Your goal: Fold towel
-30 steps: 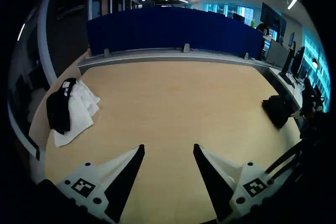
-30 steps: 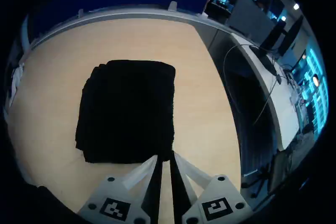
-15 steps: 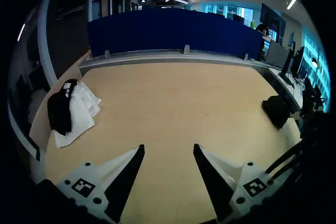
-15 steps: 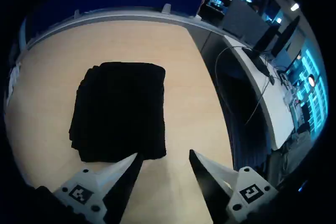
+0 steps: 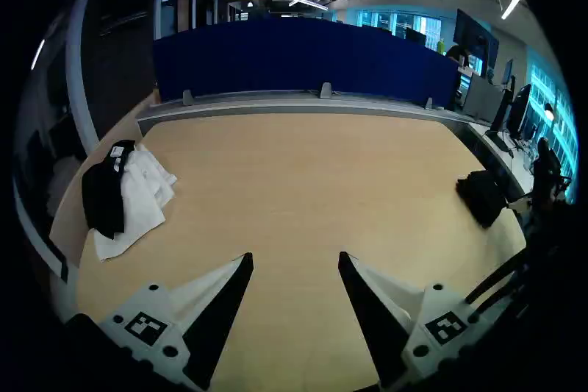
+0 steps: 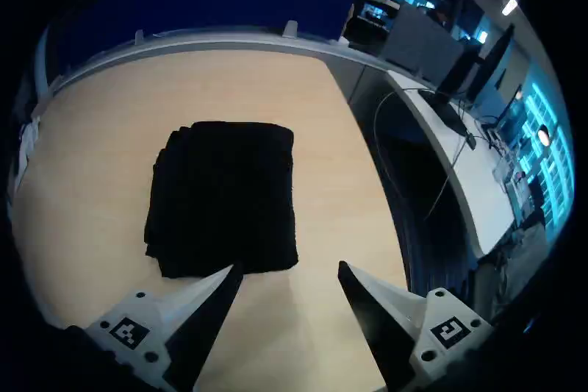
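Note:
A black towel (image 6: pixel 223 199) lies folded into a thick rectangle on the light wooden table (image 6: pixel 95 142), just ahead of my right gripper (image 6: pixel 288 274). That gripper stands open and holds nothing, its left fingertip close to the towel's near edge. In the left gripper view the same folded black towel (image 5: pixel 481 197) sits far off near the table's right edge. My left gripper (image 5: pixel 294 259) hovers open over bare table (image 5: pixel 309 171), well away from the towel.
A pile of white and black cloth (image 5: pixel 123 197) lies at the table's left side. A blue partition (image 5: pixel 301 54) with a grey rail runs along the far edge. Right of the table is a drop to the floor, then desks with monitors (image 6: pixel 470 76) and cables.
My right gripper went from shut beside the towel's near corner to open, and drew back a little. The towel stays flat on the table. The left gripper has barely moved.

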`<state>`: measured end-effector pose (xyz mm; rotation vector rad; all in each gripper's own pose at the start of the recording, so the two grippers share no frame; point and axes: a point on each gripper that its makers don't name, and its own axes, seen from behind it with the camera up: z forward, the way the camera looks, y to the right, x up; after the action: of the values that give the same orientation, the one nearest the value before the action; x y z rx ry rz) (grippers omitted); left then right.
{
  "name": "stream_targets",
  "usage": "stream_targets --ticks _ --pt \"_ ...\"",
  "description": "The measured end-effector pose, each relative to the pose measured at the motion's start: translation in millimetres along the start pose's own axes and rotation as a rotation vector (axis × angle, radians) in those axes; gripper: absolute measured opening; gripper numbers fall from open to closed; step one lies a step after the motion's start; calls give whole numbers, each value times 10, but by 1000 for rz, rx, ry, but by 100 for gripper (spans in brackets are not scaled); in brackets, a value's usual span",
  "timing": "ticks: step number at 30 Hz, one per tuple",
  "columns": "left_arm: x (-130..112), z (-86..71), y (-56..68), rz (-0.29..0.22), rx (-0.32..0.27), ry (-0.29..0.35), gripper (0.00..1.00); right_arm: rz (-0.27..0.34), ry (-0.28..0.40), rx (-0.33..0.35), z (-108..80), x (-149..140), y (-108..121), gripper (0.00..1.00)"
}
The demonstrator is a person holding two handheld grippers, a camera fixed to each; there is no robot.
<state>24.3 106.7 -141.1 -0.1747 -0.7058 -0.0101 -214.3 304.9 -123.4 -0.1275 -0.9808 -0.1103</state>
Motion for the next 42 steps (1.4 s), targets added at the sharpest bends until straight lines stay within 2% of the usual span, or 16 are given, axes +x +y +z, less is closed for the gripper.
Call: stream_targets --ticks 3,6,9,12,17,22,27,30,37,42 --pt "8 -1 -17 -3 -3 5 86 0 26 9 -55 96 -60 100" --pt "17 -7 -44 -5 -5 10 86 5 89 26 -138 295 -168 100" --pt "51 -6 -76 -6 -6 20 86 22 181 48 -277 573 -323 100" --pt "85 -5 -104 -11 -9 28 86 50 294 69 -480 899 -487 100" --pt "137 15 -149 -14 -13 40 86 120 502 112 -943 1435 -722 100" --pt "187 30 -170 -12 -19 51 86 207 645 159 -1352 1779 -903 100" --pt "282 47 -188 -10 -22 74 86 238 698 180 -1539 1906 -1061 100" --pt "423 53 -211 -8 -20 117 86 212 707 189 -1631 1930 -1215 100" --pt "892 19 -290 -16 -7 266 86 112 739 174 -1879 2029 -1569 100" --pt "1278 -79 -358 -41 0 397 86 88 783 169 -2048 2168 -1793 100"
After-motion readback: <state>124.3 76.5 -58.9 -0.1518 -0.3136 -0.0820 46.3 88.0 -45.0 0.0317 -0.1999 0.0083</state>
